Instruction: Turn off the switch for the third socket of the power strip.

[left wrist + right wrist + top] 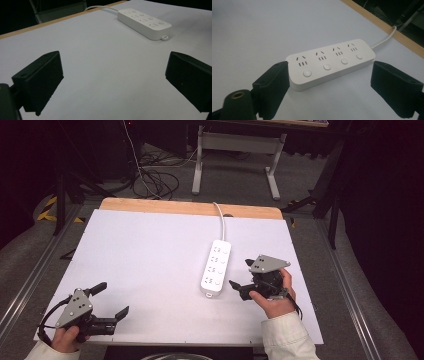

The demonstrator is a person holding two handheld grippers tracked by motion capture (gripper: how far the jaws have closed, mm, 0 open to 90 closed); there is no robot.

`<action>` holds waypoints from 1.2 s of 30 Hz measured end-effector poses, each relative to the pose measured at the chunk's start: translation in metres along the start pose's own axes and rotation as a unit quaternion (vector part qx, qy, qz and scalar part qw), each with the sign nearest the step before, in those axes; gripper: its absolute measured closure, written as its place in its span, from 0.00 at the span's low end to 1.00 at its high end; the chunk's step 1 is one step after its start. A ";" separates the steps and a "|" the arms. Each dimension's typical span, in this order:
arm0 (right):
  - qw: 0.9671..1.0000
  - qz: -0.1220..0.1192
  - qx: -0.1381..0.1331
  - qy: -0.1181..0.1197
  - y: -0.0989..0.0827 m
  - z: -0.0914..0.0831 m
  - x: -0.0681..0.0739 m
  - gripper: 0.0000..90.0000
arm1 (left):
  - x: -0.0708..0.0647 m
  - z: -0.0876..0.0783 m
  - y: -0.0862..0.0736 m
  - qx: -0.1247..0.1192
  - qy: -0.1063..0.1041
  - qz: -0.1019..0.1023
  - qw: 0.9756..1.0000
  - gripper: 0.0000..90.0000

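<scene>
From above, a white table top (150,265) with a wooden strip along its far edge stands on a grey floor, with loose cables (155,180) and a white desk frame (235,150) behind it in a dark room. A white power strip (216,267) lies flat on the table, right of centre, its cord (220,217) running off over the far edge. It has four sockets, all with nothing plugged in. The right gripper (239,279) sits just beside the strip's near end, held by a hand in a pale sleeve, jaws spread. The left gripper (111,301) rests near the table's front left corner, well apart from the strip, jaws also spread wide.

In the left gripper view, the two black jaws stand far apart with bare white table (105,75) between them. The power strip (143,21) lies beyond, toward the upper right, with a small white tab (165,38) at its near end.

In the right gripper view, the power strip (329,62) lies between the open jaws. The left jaw is at, perhaps touching, the strip's near corner; the right jaw stands clear of its far end. Each socket has a round button beside it, and the cord (385,37) leaves toward the wooden edge (387,25).
</scene>
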State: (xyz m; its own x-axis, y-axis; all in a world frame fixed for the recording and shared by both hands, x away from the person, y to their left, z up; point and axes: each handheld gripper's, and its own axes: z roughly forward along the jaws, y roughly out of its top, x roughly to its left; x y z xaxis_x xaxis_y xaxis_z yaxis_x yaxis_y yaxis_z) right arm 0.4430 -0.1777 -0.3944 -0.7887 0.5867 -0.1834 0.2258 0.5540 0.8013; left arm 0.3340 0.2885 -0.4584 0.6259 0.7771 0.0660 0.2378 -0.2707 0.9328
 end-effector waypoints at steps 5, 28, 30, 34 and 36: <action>1.000 -0.004 0.002 0.006 0.006 0.003 -0.003 0.22 | 0.000 0.000 0.000 0.000 0.000 0.000 1.000 0.02; 0.998 0.017 0.061 0.028 0.032 0.037 -0.016 0.46 | 0.000 0.000 0.000 0.001 -0.001 0.001 1.000 0.02; 0.997 0.033 0.068 0.022 0.033 0.042 -0.019 0.46 | 0.001 0.000 0.000 0.001 -0.001 0.001 1.000 0.02; 0.996 0.047 0.070 0.036 0.033 0.050 -0.023 0.65 | 0.001 0.000 0.000 0.000 -0.001 0.001 1.000 0.02; 0.995 0.053 0.074 0.051 0.033 0.053 -0.025 0.72 | 0.001 0.000 0.000 0.001 -0.002 0.001 1.000 0.02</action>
State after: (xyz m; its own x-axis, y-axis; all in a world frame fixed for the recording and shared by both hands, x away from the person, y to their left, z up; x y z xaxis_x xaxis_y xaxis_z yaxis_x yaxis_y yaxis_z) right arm 0.5008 -0.1431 -0.3933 -0.8085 0.5872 -0.0378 0.3857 0.5773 0.7197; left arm 0.3343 0.2891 -0.4585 0.6291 0.7744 0.0668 0.2375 -0.2734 0.9321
